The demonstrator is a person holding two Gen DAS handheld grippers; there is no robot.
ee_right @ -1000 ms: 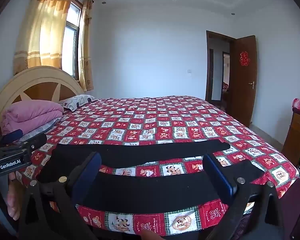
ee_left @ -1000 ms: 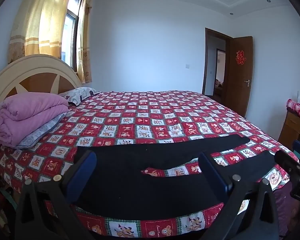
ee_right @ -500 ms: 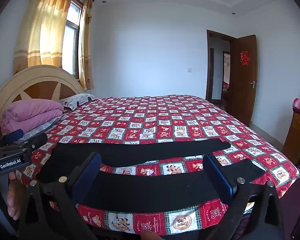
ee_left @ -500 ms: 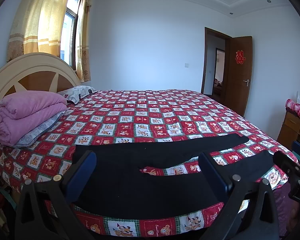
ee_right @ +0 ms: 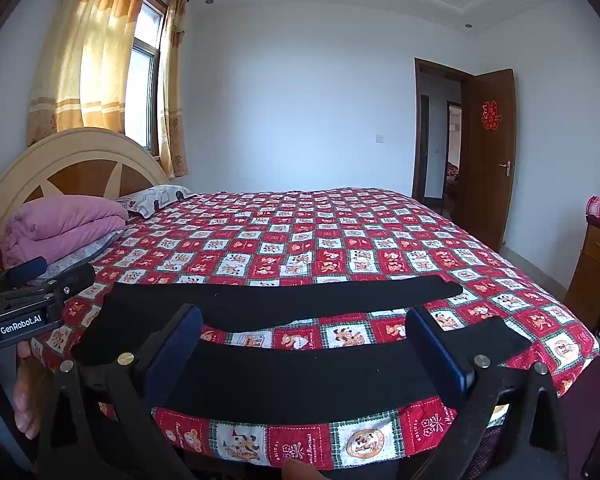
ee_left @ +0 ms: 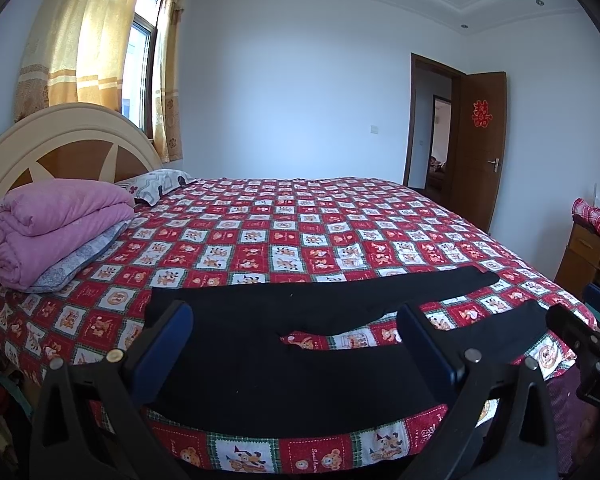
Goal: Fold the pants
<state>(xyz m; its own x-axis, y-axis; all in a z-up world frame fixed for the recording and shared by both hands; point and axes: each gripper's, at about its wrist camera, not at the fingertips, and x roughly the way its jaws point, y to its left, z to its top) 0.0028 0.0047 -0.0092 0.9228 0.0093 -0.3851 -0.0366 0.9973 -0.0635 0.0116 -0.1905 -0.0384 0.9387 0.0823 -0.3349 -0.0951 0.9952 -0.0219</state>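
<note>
Black pants (ee_left: 260,360) lie flat on the bed (ee_left: 320,220), near its front edge, on the red checked cartoon quilt (ee_right: 300,240). Long axis runs left-right across both views: waist toward the headboard (ee_left: 60,136) side at left, two legs spread apart pointing right, a strip of quilt showing between them.

Left gripper (ee_left: 296,344): jaws wide apart, nothing held, hovering in front of & above the waist/crotch area. Right gripper (ee_right: 304,348): also wide apart & empty, hovering over the near leg approx mid-length; far leg (ee_right: 300,300) lies beyond it. Neither touches the cloth.

Key relation: pants are straight ahead & below both grippers, lengthwise across them. Left is nearer the waist end, right nearer the cuffs (ee_right: 500,336). Judgement: no fold made yet; prob first move is bringing one leg over the other, so each gripper takes its own end of the same leg edge.

Folded pink blanket (ee_left: 52,232) & pillow (ee_left: 156,184) sit well clear at the headboard.
</note>
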